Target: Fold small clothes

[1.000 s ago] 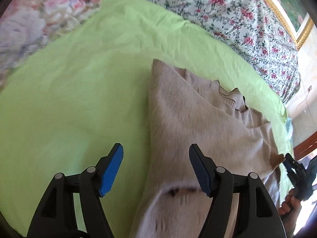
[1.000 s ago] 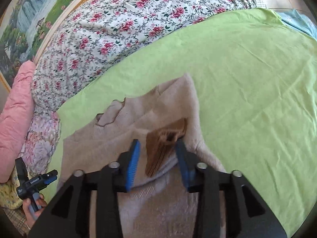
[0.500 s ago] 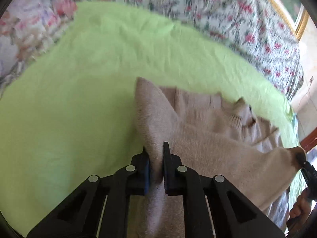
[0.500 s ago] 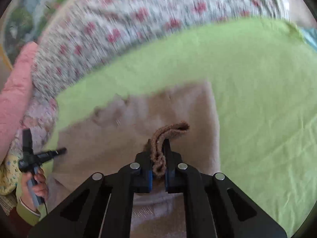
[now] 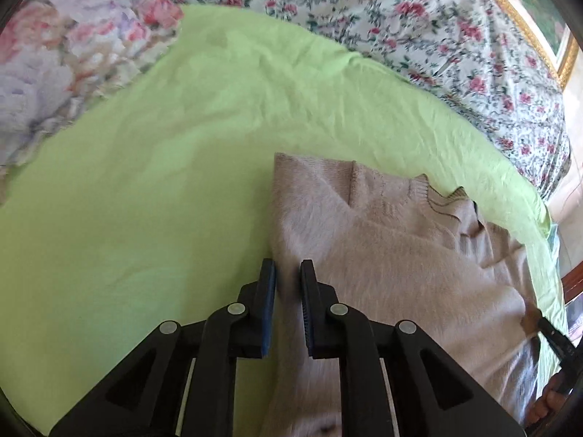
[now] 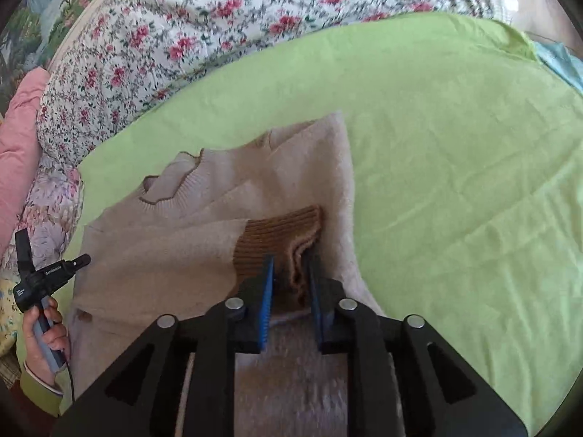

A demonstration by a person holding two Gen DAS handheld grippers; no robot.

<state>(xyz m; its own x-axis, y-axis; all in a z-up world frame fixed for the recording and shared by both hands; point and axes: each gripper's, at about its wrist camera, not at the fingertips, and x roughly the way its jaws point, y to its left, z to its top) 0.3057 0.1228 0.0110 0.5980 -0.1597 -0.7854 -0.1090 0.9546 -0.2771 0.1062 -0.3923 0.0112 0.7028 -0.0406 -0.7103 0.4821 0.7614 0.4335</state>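
A beige knit sweater [image 5: 382, 255] lies on the green sheet [image 5: 145, 200] with its sleeve folded across the body. My left gripper [image 5: 288, 267] straddles the sweater's left folded edge. Its jaws are opening by a narrow gap and the cloth lies flat between them. In the right wrist view the sweater [image 6: 175, 240] shows its brown ribbed cuff [image 6: 277, 233]. My right gripper [image 6: 290, 260] has that cuff standing loose between its opening jaws, with a dark gap beside the left pad. A hand holds the left gripper [image 6: 47, 276] at the far left.
Floral bedding [image 5: 400, 18] borders the green sheet [image 6: 455, 145] at the back, with a pink pillow [image 6: 18, 138] to the left. A gold picture frame [image 5: 528, 18] hangs behind. Bare sheet spreads left of the sweater in the left wrist view and right of it in the right wrist view.
Both grippers went from wide open to shut on the cloth, the left on the sweater's edge and the right on the cuff. Now both jaws have parted slightly and the cloth lies lower.
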